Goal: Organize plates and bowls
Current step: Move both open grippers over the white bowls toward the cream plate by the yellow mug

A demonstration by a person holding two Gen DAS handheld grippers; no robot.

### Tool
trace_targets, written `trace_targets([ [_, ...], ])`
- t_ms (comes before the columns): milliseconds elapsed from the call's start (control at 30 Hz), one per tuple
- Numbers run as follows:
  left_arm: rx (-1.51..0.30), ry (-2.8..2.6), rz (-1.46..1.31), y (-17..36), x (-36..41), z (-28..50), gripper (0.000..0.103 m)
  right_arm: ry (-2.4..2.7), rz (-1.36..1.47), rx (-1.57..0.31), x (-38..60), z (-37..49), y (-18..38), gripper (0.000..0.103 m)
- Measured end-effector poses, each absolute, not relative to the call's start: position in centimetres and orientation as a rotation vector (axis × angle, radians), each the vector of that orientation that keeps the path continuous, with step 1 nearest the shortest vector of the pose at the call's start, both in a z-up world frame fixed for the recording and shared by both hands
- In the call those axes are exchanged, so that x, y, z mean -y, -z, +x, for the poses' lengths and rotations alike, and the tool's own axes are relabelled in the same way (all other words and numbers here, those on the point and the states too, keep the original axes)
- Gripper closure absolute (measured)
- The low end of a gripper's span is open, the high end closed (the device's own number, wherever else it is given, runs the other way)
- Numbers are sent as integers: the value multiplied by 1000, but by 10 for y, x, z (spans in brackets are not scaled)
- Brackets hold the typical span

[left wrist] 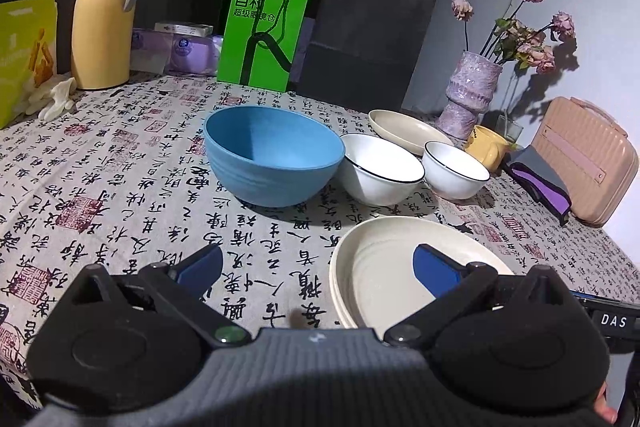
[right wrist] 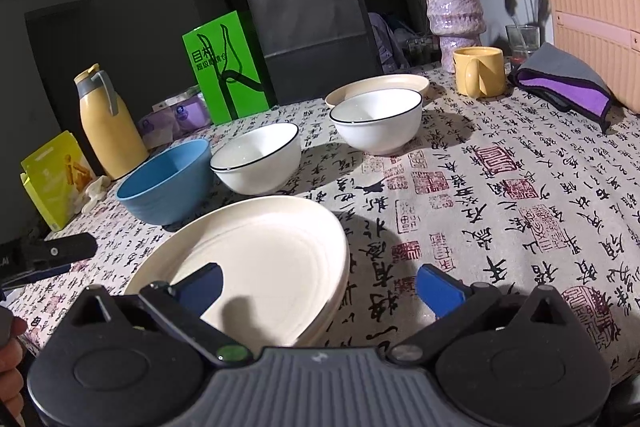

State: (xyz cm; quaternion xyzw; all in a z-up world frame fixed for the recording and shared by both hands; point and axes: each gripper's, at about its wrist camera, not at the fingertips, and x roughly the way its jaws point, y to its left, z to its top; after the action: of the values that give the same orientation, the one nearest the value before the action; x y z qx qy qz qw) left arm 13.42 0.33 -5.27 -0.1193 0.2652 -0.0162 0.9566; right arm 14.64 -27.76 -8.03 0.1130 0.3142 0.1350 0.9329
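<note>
Both grippers' fingers [left wrist: 436,269] spread over cream plates [right wrist: 256,255] (stacked), 3 bowls [left wrist: 276,157] beyond.

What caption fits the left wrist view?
Open left claw over the tablecloth, beside stacked cream plates, facing the blue bowl.

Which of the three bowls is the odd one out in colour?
The blue bowl, at the left end of the row. The other two bowls are white with a thin dark rim line.
</note>
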Motion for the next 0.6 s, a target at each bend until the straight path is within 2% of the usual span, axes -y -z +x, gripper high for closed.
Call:
trace_targets([
  [600,-521,97,-240,23,-3,153,0,-247,179,-676,283,177,53,0],
])
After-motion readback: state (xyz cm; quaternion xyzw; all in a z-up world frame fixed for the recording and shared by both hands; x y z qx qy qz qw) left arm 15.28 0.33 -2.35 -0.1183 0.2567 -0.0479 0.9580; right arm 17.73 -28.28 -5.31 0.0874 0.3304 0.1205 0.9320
